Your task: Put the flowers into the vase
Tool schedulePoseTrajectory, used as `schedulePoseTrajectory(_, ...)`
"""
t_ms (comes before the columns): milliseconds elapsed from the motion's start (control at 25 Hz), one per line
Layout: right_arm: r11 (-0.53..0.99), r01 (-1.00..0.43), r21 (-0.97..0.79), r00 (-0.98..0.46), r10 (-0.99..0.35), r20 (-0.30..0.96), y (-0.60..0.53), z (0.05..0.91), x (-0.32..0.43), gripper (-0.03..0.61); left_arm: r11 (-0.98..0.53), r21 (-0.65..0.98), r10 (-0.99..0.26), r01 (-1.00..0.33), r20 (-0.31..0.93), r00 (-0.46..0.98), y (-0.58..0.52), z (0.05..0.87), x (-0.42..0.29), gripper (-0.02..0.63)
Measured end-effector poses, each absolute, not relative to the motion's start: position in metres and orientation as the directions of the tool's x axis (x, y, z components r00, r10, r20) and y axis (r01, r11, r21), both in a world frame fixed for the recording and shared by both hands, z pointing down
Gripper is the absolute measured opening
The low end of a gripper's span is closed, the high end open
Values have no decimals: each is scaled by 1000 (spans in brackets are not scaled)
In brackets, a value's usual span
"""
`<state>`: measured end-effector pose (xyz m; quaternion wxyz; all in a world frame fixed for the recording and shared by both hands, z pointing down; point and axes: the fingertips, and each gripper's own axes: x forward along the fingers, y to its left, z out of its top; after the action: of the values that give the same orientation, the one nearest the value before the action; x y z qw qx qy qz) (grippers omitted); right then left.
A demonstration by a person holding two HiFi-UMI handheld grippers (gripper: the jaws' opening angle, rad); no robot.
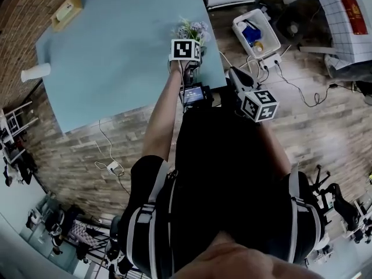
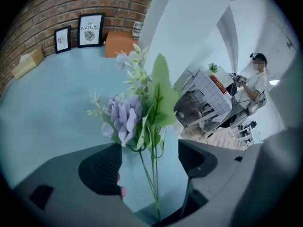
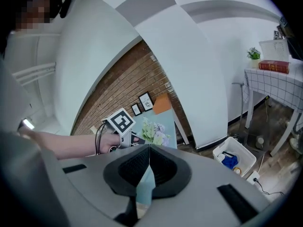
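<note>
Head view: camera high above the person, facing steeply down past the torso onto the desk (image 1: 116,57) and the plank floor (image 1: 314,127).
Left gripper view: very near, looks along its fingers (image 2: 102,169) across the desk to the far brick wall (image 2: 57,6); the flowers (image 2: 125,117) fill the centre.
Right gripper view: farther back, off the desk's near right corner, facing the same wall.
All three share the flowers and the desk.

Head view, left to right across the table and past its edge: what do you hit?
white cup → tan box → flowers → white bin on the floor
</note>
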<state>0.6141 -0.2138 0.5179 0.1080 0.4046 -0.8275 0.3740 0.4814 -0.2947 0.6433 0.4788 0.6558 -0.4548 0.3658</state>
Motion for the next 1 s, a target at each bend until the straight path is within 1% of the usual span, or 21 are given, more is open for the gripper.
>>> schedulePoseTrajectory(160,397,-745,-536,-655,-586,477,-228,522,630,18,-91,241,-186,-966,949,254,-308,664,477,403)
schedulePoseTrajectory(480,373,-746,-551,-649,-592,478,-232,530,652,18,-22,216,-73,-976,973,217,-307,686,474,397)
schedulePoseTrajectory(640,369,-748,-552,-646,-594,479,-232,532,657,18,-3,183,-17,-983,983,183,-306,692,468,305)
schedulePoseTrajectory(720,367,-749,-552,-645,-595,479,-232,532,659,18,-9,162,-10,-987,987,162,-305,692,463,235)
schedulePoseTrajectory(760,367,-749,-552,-645,-596,479,-231,532,659,18,-11,154,-12,-988,988,154,-304,692,460,213)
schedulePoseTrajectory(880,369,-748,-552,-646,-598,475,-233,531,660,18,-42,142,-53,-989,988,144,-303,684,456,185)
schedulePoseTrajectory(1000,383,-745,-547,-651,-596,469,-233,529,662,18,-54,169,-187,-984,966,176,-304,654,450,179)
